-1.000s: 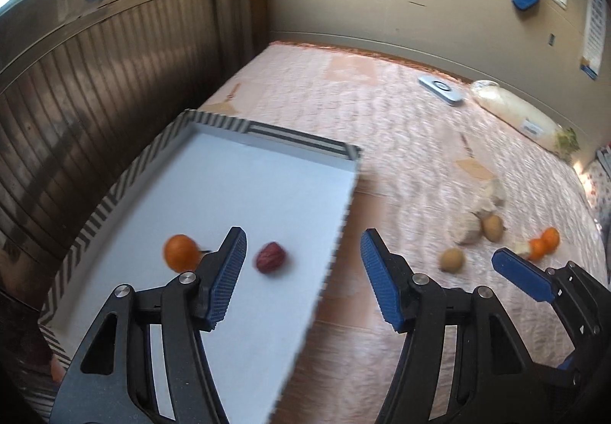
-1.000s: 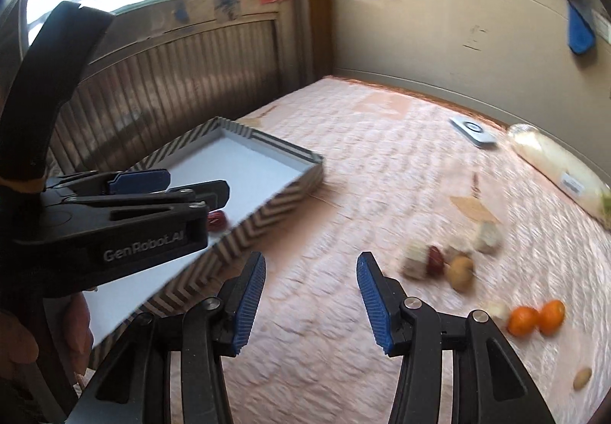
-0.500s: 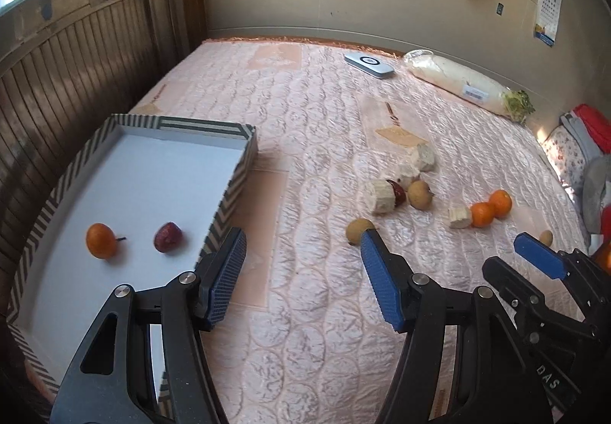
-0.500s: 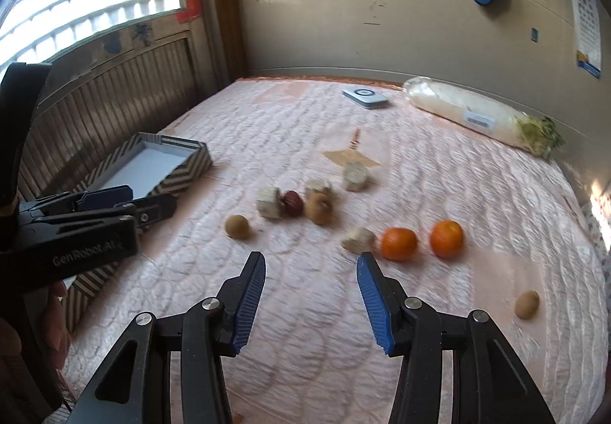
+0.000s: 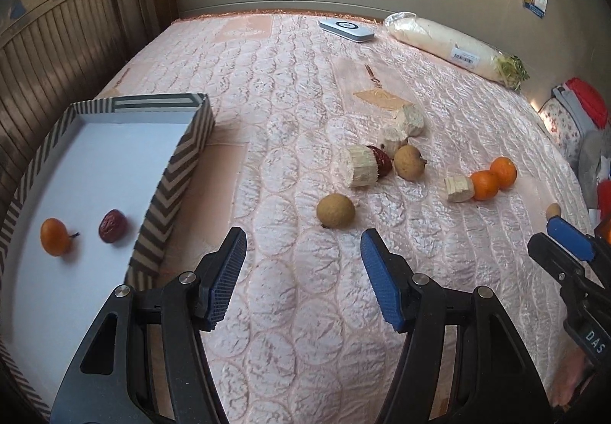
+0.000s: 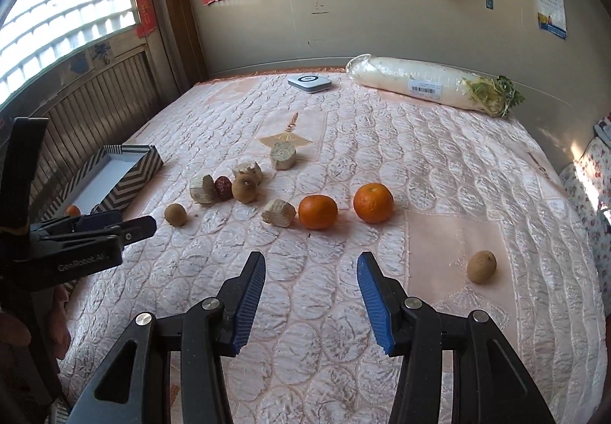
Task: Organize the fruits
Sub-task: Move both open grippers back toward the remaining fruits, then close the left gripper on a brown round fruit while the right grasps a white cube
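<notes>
Longan point(image 5: 335, 210) — just beyond left fingers point(image 5: 228, 273)

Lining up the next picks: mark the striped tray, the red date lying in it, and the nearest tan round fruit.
striped tray point(image 5: 179, 175), left wrist view, right wall
red date point(image 5: 113, 226), left wrist view, middle
tan round fruit point(image 5: 335, 210), left wrist view, middle

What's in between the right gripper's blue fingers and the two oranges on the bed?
Nothing but bare pink quilt. In the right wrist view, the right gripper is open and empty, with the two oranges lying just ahead.
</notes>
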The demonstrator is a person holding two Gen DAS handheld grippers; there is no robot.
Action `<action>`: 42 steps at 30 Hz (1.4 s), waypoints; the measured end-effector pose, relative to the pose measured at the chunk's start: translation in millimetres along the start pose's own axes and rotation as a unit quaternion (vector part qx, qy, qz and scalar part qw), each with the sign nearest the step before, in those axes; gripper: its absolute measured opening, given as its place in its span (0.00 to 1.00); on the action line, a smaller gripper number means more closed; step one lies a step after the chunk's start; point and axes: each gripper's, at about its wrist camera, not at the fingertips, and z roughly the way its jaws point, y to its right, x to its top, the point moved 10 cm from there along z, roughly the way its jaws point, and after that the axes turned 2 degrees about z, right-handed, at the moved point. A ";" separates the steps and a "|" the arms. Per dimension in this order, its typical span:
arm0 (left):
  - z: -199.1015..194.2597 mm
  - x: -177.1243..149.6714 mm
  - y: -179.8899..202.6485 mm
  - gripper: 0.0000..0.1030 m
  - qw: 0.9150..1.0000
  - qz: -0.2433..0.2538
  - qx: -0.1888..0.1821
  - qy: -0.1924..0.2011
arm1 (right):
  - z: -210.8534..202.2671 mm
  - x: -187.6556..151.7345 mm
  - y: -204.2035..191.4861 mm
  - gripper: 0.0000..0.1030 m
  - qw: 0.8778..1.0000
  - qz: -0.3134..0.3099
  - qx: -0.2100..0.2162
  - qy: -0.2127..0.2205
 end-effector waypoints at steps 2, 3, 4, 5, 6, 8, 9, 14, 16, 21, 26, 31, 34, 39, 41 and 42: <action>6.4 2.1 3.6 0.61 1.000 0.004 -0.002 -0.004 | 2.5 -0.8 0.3 0.47 1.000 0.000 0.002 -0.004; 9.4 2.6 4.3 0.61 1.000 0.005 -0.003 -0.007 | 3.9 -1.4 -0.7 0.47 1.000 0.000 0.003 -0.006; 12.4 3.0 6.1 0.61 1.000 0.006 -0.004 -0.009 | 6.0 -2.0 -0.8 0.47 1.000 0.000 0.003 -0.009; 15.2 3.5 7.8 0.61 1.000 0.006 -0.007 -0.011 | 8.3 -3.1 -1.1 0.47 1.000 -0.001 0.004 -0.011; 18.3 4.1 9.0 0.61 1.000 0.007 -0.008 -0.013 | 10.0 -3.4 -1.7 0.47 1.000 -0.001 0.005 -0.014; 23.3 5.5 10.4 0.61 1.000 0.008 -0.007 -0.014 | 14.4 -4.0 -1.4 0.47 1.000 0.001 0.007 -0.018; 25.0 6.3 11.1 0.61 1.000 0.009 -0.008 -0.014 | 15.9 -4.1 -1.5 0.47 1.000 0.003 0.009 -0.019; 32.1 7.2 12.4 0.46 1.000 0.012 -0.013 -0.012 | 27.2 -3.7 -6.0 0.47 0.999 0.009 0.024 -0.030; 32.2 7.3 11.0 0.34 1.000 0.019 0.001 -0.006 | 32.5 -2.9 -9.3 0.47 0.999 0.013 0.034 -0.033; 31.3 7.0 9.7 0.25 1.000 0.014 -0.008 -0.007 | 52.3 0.1 -19.3 0.47 0.998 0.017 0.047 -0.046; 27.9 5.7 10.0 0.25 1.000 0.011 -0.015 -0.009 | 71.7 11.8 -27.1 0.47 0.998 0.010 0.041 -0.051; 24.7 4.6 11.2 0.25 1.000 0.013 -0.013 -0.008 | 84.3 23.0 -28.7 0.47 0.998 0.024 0.037 -0.046; 22.9 4.0 11.4 0.25 1.000 0.013 -0.013 -0.007 | 88.3 23.3 -28.1 0.28 0.998 0.020 0.029 -0.047; 16.7 4.5 8.8 0.25 1.000 0.011 -0.008 -0.001 | 77.4 19.9 -28.2 0.28 0.999 0.014 0.025 -0.039; 12.9 5.2 7.9 0.25 1.000 0.012 -0.005 0.003 | 68.2 18.7 -29.1 0.28 0.999 0.016 0.028 -0.032; 10.6 5.5 8.0 0.25 1.000 0.013 -0.002 0.006 | 64.5 18.3 -29.1 0.28 0.999 0.015 0.026 -0.029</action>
